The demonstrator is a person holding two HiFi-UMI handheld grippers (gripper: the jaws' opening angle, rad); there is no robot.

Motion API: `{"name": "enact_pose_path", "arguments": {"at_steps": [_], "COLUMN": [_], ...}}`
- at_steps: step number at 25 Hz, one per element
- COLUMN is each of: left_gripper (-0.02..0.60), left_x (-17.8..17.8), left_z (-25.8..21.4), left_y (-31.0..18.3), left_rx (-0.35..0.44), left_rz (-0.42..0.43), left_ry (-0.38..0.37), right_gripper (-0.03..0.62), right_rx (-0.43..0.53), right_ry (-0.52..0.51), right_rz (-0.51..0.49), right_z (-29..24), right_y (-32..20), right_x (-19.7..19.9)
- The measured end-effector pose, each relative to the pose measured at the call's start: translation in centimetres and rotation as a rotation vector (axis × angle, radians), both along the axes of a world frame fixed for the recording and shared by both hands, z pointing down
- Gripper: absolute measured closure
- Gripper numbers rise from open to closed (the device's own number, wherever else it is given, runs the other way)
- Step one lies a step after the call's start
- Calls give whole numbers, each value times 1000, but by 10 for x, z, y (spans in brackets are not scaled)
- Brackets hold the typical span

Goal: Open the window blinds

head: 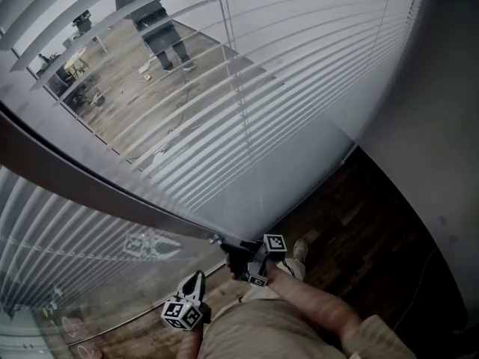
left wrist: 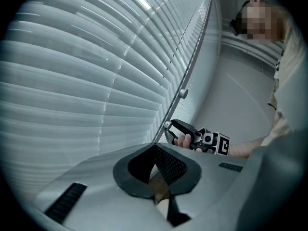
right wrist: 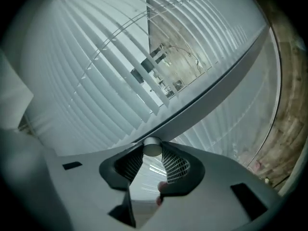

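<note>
Pressed together on nothing, the left claw is held low in the head view. Beyond it, the right claw is pinched on the round end of the tilt wand, which slants up across the blinds. If rolled too hard, the smooth end could be lost from the grip, or the blinds turned shut instead.

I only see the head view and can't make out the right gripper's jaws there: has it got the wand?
Observer: Yes. The right gripper view shows the right gripper shut on the knob ending the wand.
Operator: And the left gripper?
Observer: Its own view shows the jaws together, with nothing between them.
Operator: Where does the wand run?
Observer: In the left gripper view it rises from the right gripper along the slats, with a small collar partway up.
</note>
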State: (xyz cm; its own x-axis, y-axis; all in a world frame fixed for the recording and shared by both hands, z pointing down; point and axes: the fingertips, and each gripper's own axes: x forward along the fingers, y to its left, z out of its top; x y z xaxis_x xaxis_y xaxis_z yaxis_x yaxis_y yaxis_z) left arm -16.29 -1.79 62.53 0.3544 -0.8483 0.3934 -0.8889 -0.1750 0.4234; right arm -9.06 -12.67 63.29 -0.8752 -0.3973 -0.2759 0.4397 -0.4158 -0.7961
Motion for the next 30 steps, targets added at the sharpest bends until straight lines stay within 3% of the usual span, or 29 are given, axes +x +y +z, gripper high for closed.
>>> {"name": "enact_pose_path", "arguments": {"at_steps": [3, 9, 11, 13, 16, 18, 20, 23, 25, 28, 30], "left_gripper": [568, 568, 568, 568, 568, 568, 568, 568, 568, 568, 568], "left_x": [0, 5, 4, 0, -4, -9, -16, -29, -34, -36, -37], "left_z": [1, 3, 10, 20, 23, 22, 29, 43, 47, 49, 47], "left_y": [0, 1, 2, 3, 5, 6, 8, 8, 6, 4, 3], "left_rx": [0, 1, 2, 4, 11, 18, 20, 17, 18, 30, 38], "left_rz": [-3, -2, -5, -12, -20, -33, -53, -64, -64, -66, -66], "left_ry": [0, 4, 5, 5, 3, 4, 9, 14, 15, 17, 17], "right_gripper": [468, 468, 467, 461, 348, 344, 344, 344, 345, 350, 385], "right_rx": [-51, -268, -255, -124, 130, 317, 619, 1215, 1456, 1598, 1577], "right_ry": [-55, -267, -249, -115, 109, 285, 556, 1022, 1137, 1217, 1216], "right_rz": [-1, 69, 100, 88, 19, 0, -13, -26, -4, 21, 21], "right_z": [4, 6, 14, 23, 14, 3, -1, -11, -38, -54, -57], "right_y": [0, 1, 1, 3, 7, 6, 4, 4, 6, 4, 3], "right_x": [-1, 2, 0, -4, -5, 4, 14, 16, 6, -5, -9]}}
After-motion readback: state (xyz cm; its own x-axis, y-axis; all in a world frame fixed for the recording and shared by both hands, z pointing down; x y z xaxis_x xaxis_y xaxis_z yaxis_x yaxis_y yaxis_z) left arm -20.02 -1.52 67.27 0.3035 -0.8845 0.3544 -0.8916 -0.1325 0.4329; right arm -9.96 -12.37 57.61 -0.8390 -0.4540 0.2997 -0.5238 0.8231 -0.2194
